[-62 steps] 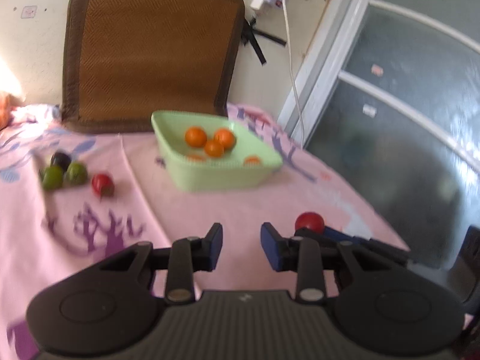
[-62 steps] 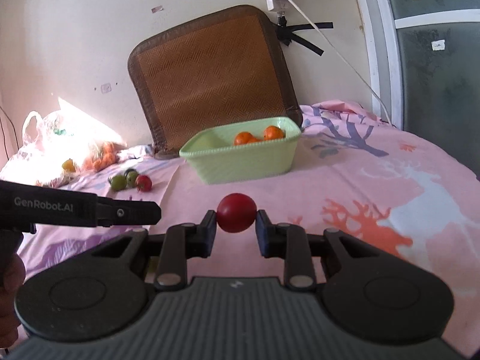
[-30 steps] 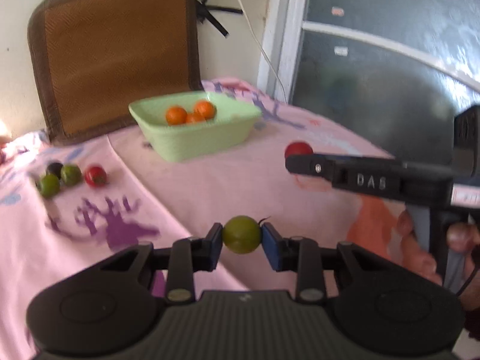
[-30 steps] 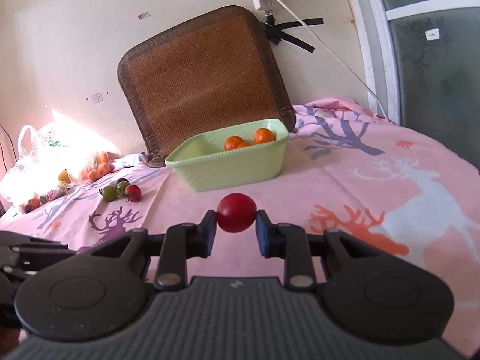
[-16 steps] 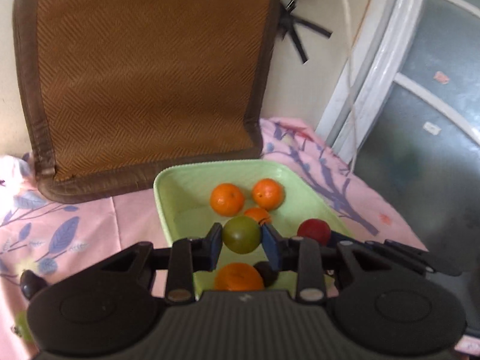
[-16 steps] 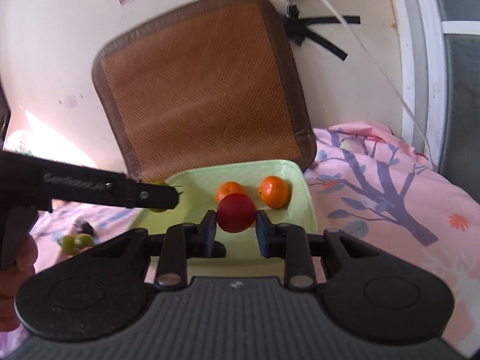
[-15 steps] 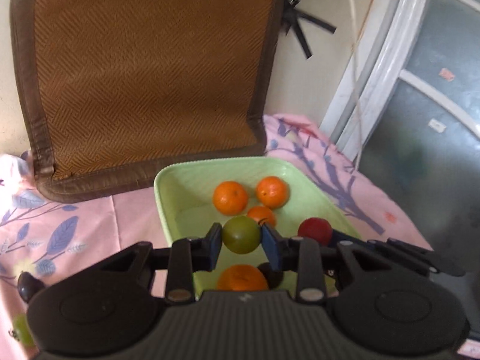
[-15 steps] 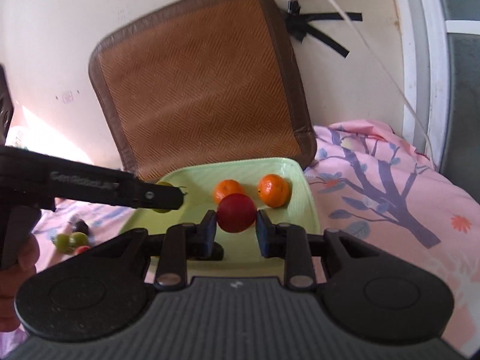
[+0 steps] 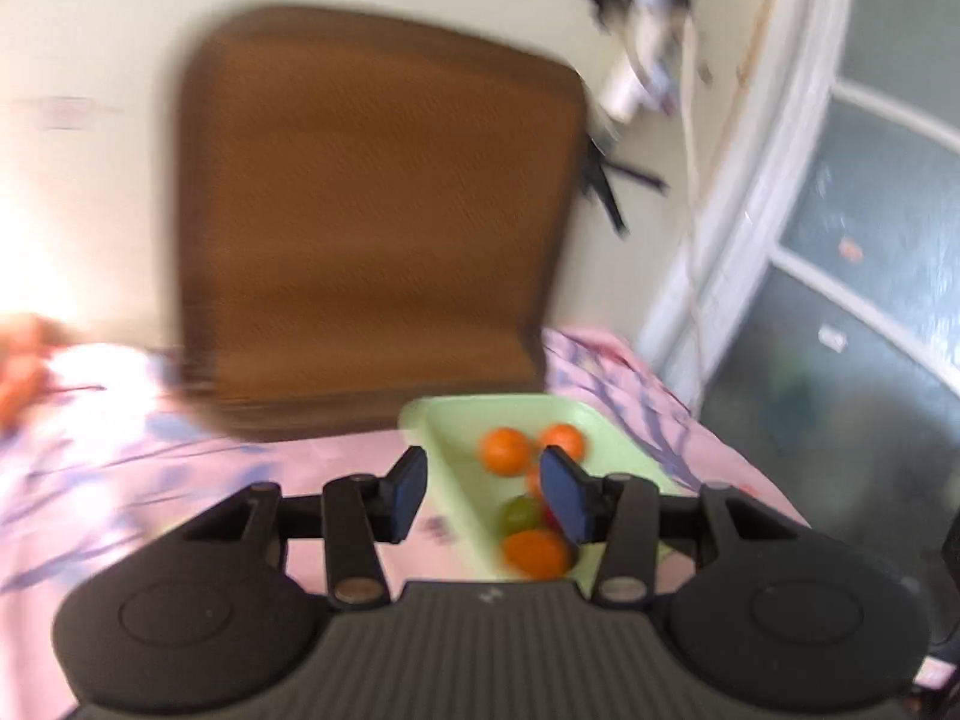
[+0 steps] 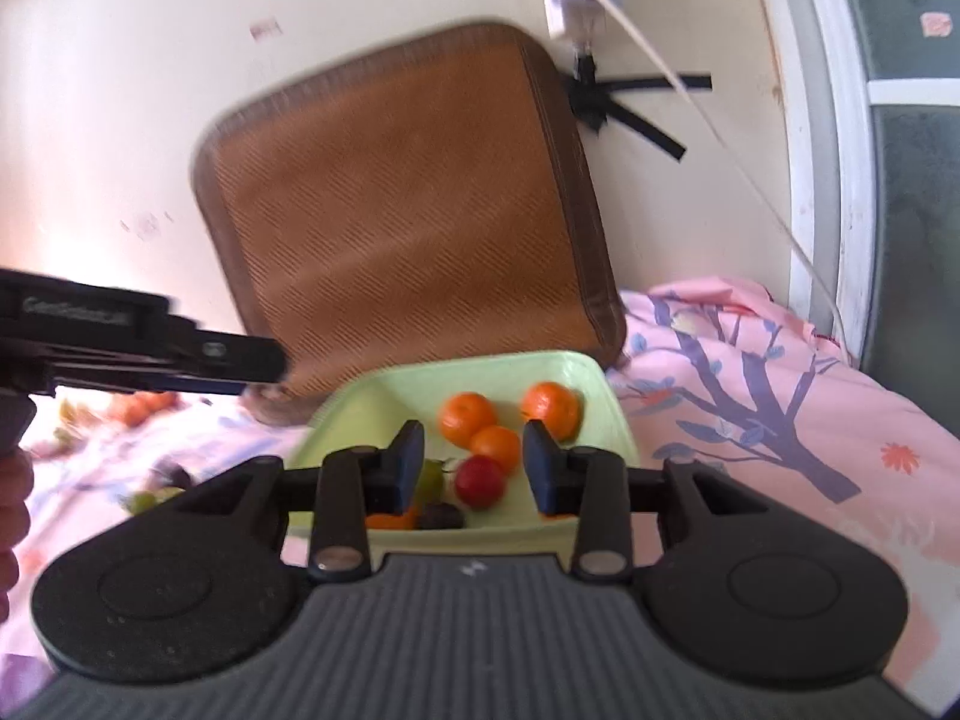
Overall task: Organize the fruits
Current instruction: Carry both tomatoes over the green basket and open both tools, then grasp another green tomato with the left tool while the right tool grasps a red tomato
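Observation:
A light green tray [image 10: 606,387] sits on the pink cloth and holds several oranges [image 10: 468,414], a red fruit [image 10: 479,480], a green fruit [image 10: 431,477] and a dark fruit [image 10: 441,517]. My right gripper [image 10: 472,467] is open and empty just above the tray's near side. My left gripper [image 9: 483,495] is open and empty over the tray's left rim [image 9: 447,468]; the green fruit [image 9: 521,513] and oranges [image 9: 505,450] lie in the tray beyond it. The left gripper also shows from the side in the right wrist view [image 10: 240,363].
A brown woven cushion [image 10: 408,210] leans on the wall behind the tray. Loose green and dark fruits [image 10: 147,499] lie on the cloth at left, near a bag of fruit [image 10: 141,405]. A glass door [image 9: 870,300] stands at right.
Both grippers have opened. The green fruit left my left gripper and the red fruit left my right gripper; both now lie in the tray. The left gripper has swung leftward and upward.

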`<action>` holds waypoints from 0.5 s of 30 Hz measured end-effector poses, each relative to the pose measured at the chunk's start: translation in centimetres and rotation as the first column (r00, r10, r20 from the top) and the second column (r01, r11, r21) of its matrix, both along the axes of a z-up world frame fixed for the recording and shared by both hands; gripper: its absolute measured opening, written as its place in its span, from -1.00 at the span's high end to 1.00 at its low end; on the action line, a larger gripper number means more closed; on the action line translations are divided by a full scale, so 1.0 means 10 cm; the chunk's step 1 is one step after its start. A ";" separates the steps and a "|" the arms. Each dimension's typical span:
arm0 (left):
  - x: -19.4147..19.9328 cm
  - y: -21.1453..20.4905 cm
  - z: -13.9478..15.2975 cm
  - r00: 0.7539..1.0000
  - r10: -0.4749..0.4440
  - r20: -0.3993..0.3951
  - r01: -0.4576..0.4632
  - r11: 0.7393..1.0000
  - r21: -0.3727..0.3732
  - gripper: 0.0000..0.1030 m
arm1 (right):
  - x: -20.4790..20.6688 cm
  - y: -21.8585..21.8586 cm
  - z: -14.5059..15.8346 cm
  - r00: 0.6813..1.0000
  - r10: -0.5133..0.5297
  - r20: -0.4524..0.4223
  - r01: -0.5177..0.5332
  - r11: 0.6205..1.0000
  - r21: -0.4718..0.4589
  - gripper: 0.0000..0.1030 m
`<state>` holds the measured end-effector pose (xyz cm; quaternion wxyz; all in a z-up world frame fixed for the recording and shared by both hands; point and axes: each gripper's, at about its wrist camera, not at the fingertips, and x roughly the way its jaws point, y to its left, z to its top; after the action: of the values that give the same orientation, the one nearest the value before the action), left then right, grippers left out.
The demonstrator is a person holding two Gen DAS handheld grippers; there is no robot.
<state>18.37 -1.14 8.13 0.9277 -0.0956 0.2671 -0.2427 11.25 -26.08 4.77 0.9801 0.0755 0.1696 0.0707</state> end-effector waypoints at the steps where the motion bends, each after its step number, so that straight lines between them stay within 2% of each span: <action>1: -0.11 0.20 -0.02 0.999 0.038 -0.005 -0.038 0.999 0.001 0.17 | -0.11 0.07 0.00 1.000 0.026 0.011 -0.026 1.000 0.005 0.23; 4: -0.33 0.68 -0.23 0.987 0.154 -0.053 -0.152 0.988 0.041 0.16 | -0.36 0.36 -0.07 0.993 0.120 0.001 -0.120 0.993 -0.012 0.23; 6: -0.35 0.84 -0.42 0.975 0.192 -0.111 -0.185 0.980 0.075 0.16 | -0.40 0.57 -0.16 0.983 0.181 -0.044 -0.182 0.983 -0.024 0.23; 8: -0.28 0.94 -0.57 0.965 0.196 -0.176 -0.189 0.980 0.058 0.16 | -0.35 0.78 -0.23 0.969 0.230 -0.091 -0.234 0.971 -0.043 0.23; 11: -0.16 0.96 -0.63 0.965 0.189 -0.182 -0.187 0.982 0.028 0.16 | -0.21 1.03 -0.25 0.956 0.262 -0.135 -0.273 0.960 -0.067 0.23; 13: -0.04 0.91 -0.61 0.974 0.156 -0.166 -0.155 0.988 0.019 0.09 | -0.07 1.17 -0.22 0.950 0.275 -0.150 -0.288 0.955 -0.075 0.23; 15: 0.03 0.86 -0.61 0.981 0.139 -0.132 -0.135 0.990 0.045 0.00 | 0.07 1.33 -0.19 0.941 0.303 -0.148 -0.322 0.938 -0.131 0.22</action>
<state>18.65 7.49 2.03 0.9235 -0.1135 0.3264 -0.1664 11.96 -12.81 2.91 0.9465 -0.0236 0.2459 0.2077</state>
